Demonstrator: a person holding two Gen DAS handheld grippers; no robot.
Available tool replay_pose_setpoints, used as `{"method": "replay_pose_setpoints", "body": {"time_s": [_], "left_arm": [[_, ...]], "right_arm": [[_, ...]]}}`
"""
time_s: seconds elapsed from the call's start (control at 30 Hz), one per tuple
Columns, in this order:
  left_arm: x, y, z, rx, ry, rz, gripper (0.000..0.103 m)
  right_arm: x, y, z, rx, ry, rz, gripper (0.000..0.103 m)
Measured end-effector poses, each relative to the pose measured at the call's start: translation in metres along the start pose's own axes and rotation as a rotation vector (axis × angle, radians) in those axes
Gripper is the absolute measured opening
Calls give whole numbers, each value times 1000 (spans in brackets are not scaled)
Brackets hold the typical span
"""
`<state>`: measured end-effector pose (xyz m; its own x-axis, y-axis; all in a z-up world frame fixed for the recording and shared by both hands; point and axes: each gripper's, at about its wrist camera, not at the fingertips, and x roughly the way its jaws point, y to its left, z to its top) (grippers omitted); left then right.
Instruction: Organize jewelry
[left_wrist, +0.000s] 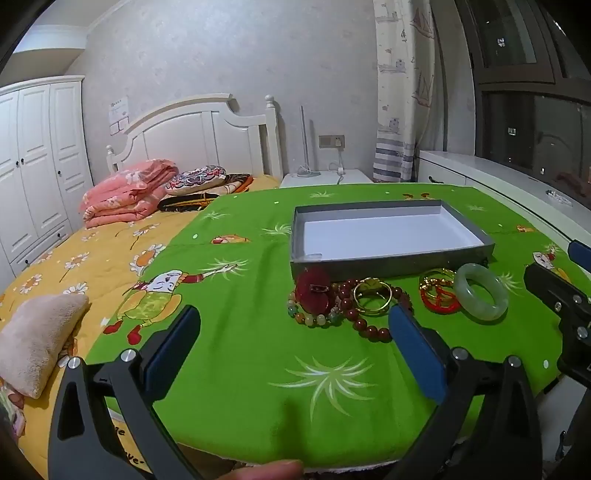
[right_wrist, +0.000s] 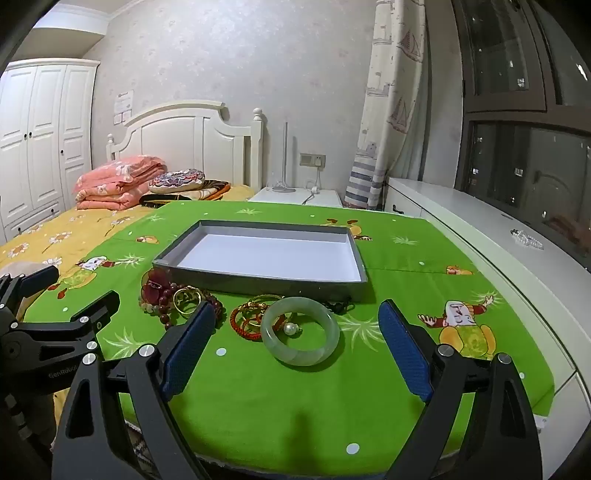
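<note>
The left gripper and right gripper are held wide apart, nothing gripped. A jade bangle, gold bangle and beaded bracelets are piled just before the grey tray on the green cloth.

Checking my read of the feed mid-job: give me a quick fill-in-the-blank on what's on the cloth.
1. The grey tray holds ____ jewelry.
2. The jade bangle lies on the ____ cloth.
3. A small ____ sits inside the bangle's ring.
4. Both the left gripper and right gripper are ____.

Missing words: no; green; pearl; open
</note>
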<state>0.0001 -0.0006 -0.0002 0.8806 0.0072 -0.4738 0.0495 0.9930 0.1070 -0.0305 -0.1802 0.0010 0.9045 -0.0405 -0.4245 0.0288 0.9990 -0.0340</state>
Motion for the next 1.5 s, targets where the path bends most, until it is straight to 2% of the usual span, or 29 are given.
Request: {"method": "replay_pose_setpoints", "body": {"time_s": [1.5], "left_arm": [[2,4,-7,-20,18,-22,99]], "right_arm": [[3,8,-3,-13,21,-1,85]]}}
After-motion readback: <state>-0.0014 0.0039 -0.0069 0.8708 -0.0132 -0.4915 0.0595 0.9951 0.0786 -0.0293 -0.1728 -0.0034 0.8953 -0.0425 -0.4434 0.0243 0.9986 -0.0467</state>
